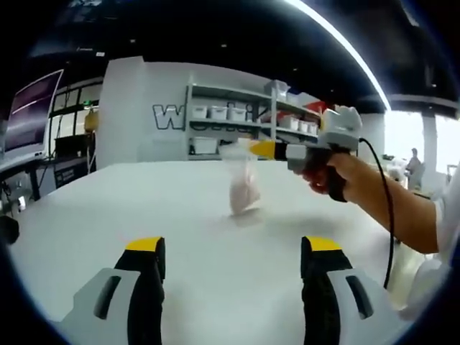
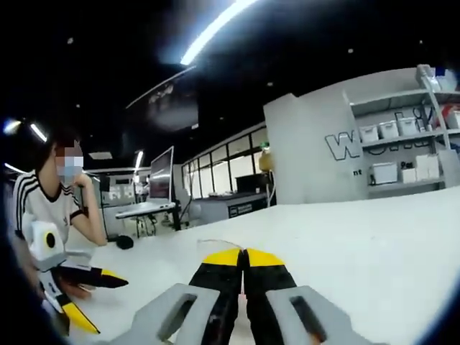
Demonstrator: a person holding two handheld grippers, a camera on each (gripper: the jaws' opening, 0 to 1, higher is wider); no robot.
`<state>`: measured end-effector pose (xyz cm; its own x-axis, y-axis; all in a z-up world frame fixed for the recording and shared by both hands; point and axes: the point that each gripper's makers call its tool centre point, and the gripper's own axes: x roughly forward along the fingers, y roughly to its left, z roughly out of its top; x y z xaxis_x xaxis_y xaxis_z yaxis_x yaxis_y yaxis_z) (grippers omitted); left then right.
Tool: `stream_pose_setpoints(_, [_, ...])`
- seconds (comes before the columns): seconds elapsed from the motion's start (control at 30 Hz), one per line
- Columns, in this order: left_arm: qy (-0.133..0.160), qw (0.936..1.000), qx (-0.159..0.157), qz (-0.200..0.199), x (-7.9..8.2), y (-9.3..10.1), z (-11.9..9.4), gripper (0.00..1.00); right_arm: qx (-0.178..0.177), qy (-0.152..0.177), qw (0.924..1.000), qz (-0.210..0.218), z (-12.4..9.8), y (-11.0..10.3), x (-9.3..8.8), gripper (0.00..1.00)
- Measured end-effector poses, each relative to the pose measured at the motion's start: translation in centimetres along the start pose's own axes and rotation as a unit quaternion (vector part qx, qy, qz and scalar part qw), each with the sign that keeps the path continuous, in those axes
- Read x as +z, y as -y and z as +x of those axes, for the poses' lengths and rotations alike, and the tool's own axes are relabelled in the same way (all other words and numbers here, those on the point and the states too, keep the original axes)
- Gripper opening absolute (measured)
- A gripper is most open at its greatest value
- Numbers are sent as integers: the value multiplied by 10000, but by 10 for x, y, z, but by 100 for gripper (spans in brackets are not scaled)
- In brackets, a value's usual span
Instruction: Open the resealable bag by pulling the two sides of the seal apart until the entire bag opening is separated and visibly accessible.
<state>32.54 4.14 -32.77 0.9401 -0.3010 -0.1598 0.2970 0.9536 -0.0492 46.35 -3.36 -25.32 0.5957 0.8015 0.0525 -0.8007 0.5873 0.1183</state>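
A clear resealable bag (image 1: pixel 242 185) with something pale pink inside hangs upright, its bottom at the white table (image 1: pixel 144 208). In the left gripper view, a hand holds my right gripper (image 1: pixel 263 149), which comes in from the right with its yellow tips pinched on the bag's top edge. My left gripper (image 1: pixel 232 248) stands open and wide in the foreground, short of the bag, with nothing between its jaws. In the right gripper view my right gripper (image 2: pixel 244 257) is shut, and a thin clear bag edge (image 2: pixel 215 242) shows beside the tips. The left gripper (image 2: pixel 95 300) shows open at the lower left.
The wide white table (image 2: pixel 374 244) stretches all around. Shelves with white bins (image 1: pixel 230 115) stand against a grey wall behind it. A monitor (image 1: pixel 32 115) and desks are at the left. A person (image 2: pixel 50 194) is at the left; another person (image 1: pixel 415 162) stands far off.
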Motion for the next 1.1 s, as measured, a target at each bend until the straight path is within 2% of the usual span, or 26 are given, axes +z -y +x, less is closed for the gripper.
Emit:
stream_pose_setpoints(0.27, [-32,10000,-42,3,-1,4,0,75,45,101,9999,6,-9,-11,3,0])
stream_pose_setpoints(0.67, [-2,9998,-187,-38,5,13,0,74,114,90,9997,194,-16,-19,-3,0])
stream_pose_setpoints(1.1, [-4,9996,-283,-85,7,20,1,72,331,24,9994,132,-33,-47,-6,0])
